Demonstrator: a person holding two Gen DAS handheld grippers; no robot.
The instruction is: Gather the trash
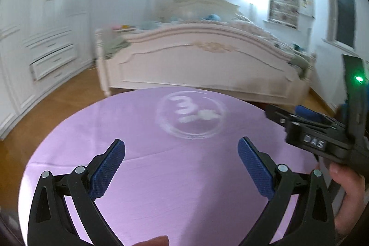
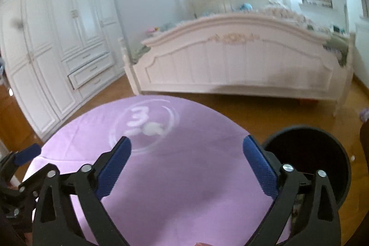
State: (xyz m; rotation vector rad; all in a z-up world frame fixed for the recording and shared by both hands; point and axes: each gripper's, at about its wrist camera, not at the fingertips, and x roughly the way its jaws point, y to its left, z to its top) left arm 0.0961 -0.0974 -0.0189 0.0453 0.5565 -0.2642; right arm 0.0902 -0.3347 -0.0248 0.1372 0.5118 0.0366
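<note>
The left gripper (image 1: 181, 161) has its jaws wide open with nothing between them, and the right gripper (image 2: 186, 159) is just the same, wide open and holding nothing. Both hang above the purple cloth (image 1: 143, 176) that covers the round table, and neither one touches it. What could go wrong from here? The trash is small and light, so if the jaws close too high they may shut on air, and if they come down too low they may pinch the cloth and drag it along. The blue pads (image 2: 115, 165) could also nudge the little lump and push it away instead of catching it. Both pictures are blurry, so aiming may be hard just now. The two grippers are near each other, with the right one showing at the edge of the left view, so they could bump if both go for the same piece. The black bin (image 2: 322, 153) stands on the floor just beside the table on the right, and a drop made too early may land on the floor. The trash (image 1: 208, 114) looks like a small white crumpled wad, maybe tissue, though it is too blurry to be sure. It lies on the far part of the cloth, inside a white printed circle (image 1: 191, 114), right next to a big white number three.
</note>
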